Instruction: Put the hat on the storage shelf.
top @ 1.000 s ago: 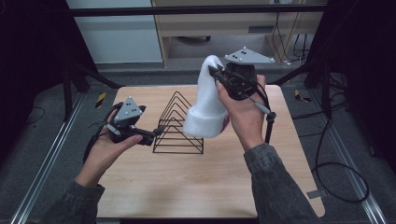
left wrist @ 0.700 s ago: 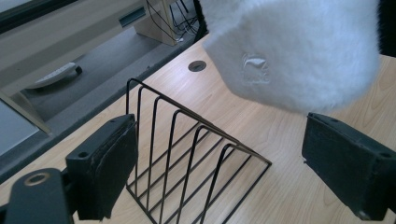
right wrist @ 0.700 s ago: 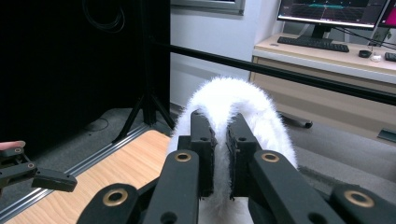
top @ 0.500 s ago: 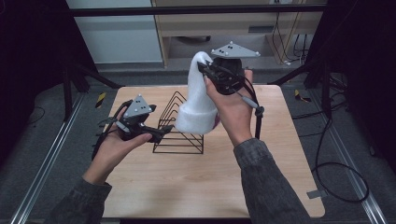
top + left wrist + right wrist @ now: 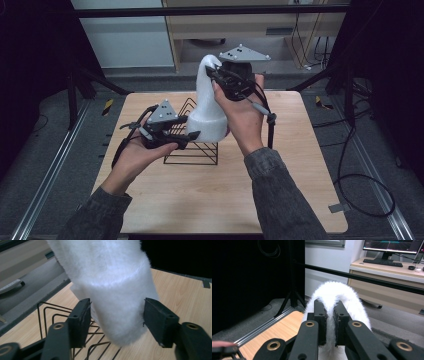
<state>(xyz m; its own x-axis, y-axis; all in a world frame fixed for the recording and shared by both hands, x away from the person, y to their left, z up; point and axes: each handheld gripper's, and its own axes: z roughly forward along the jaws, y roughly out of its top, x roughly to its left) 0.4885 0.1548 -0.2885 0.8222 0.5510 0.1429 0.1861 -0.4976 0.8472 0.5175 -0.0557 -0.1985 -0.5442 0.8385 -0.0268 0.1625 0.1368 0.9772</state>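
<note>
We judge white fuzzy sock [image 5: 209, 112] soft, light; right gripper [image 5: 216, 76] pinches top, left gripper [image 5: 116, 318] wide open around bottom.

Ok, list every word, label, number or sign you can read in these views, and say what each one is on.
No text can be read in any view.
Monitor on the desk: coloured graphics on the screen, too small and blurred to read.
Keyboard below it: keys too small to read.
Yellow-and-black striped tape on the floor: a hazard marking, no words.
White fluffy sock, black wire rack, both grippers: no labels visible.
</note>
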